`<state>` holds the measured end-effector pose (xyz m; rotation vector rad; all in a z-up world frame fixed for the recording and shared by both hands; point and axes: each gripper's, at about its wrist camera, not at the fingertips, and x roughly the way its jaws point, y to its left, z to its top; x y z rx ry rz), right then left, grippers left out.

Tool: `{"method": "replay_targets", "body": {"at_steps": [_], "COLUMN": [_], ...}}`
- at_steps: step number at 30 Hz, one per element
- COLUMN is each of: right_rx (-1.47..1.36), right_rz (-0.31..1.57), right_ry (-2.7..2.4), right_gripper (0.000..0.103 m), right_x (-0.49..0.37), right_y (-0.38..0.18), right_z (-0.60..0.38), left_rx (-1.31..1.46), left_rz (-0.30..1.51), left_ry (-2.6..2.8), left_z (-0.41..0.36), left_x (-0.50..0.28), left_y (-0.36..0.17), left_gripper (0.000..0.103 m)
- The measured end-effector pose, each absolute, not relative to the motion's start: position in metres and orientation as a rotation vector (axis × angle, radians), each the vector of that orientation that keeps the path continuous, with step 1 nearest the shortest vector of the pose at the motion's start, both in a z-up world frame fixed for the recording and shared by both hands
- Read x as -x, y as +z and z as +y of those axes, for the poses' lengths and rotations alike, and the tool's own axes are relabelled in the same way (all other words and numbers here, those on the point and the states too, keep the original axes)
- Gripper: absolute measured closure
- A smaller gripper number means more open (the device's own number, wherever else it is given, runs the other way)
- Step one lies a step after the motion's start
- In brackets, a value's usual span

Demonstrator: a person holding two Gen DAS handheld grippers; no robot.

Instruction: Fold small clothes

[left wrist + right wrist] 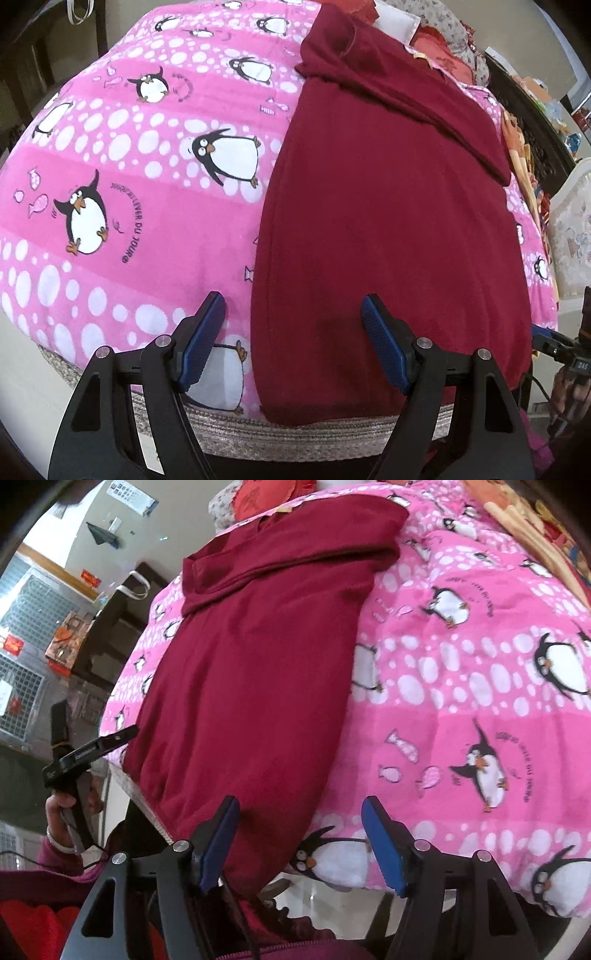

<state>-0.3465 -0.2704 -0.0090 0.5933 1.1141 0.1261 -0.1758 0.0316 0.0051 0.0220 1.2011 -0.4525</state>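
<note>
At the bottom of the left wrist view, the left hand-held gripper (291, 345) stands spread wide, with the near left edge of the dark red garment (388, 229) lying between its blue pads, not pinched. At the bottom of the right wrist view, the right hand-held gripper (301, 843) is spread too, over the garment's near right corner, gripping nothing. Farther up, the garment lies flat on the pink penguin blanket (122, 147), with a sleeve folded across its top.
</note>
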Motion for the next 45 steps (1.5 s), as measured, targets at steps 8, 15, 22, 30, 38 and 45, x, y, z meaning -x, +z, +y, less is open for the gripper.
{"method": "replay_targets", "body": {"at_steps": [8,15,22,30,38,45], "right_rx": [-0.478,-0.483,-0.587,-0.565,-0.584,-0.545], "right_rz": [1.001,1.025,1.054,1.007,1.033,1.030], "right_ry": [0.136,0.156,0.212,0.204,0.212,0.220], "right_gripper": [0.094,0.094,0.077,0.088,0.088,0.087], "right_x": [0.331,0.324,0.335,0.330,0.328,0.325], "right_y": [0.007,0.003,-0.011,-0.008,-0.011,-0.009], "right_z": [-0.260,-0.258,-0.261,-0.261,-0.263,-0.258], "left_rx": [-0.068,-0.091,-0.110,-0.131,-0.124,-0.130], "left_rz": [1.210,1.206,1.211,1.207,1.196,1.194], "left_ry": [-0.449,-0.448,-0.459,-0.449,-0.453,-0.465], "left_z": [0.022,0.018,0.014,0.006,0.008,0.008], "left_x": [0.171,0.170,0.169,0.168,0.171,0.174], "left_y": [0.003,0.000,-0.003,-0.005,-0.005,-0.004], "left_gripper": [0.026,0.023,0.021,0.017,0.017,0.019]}}
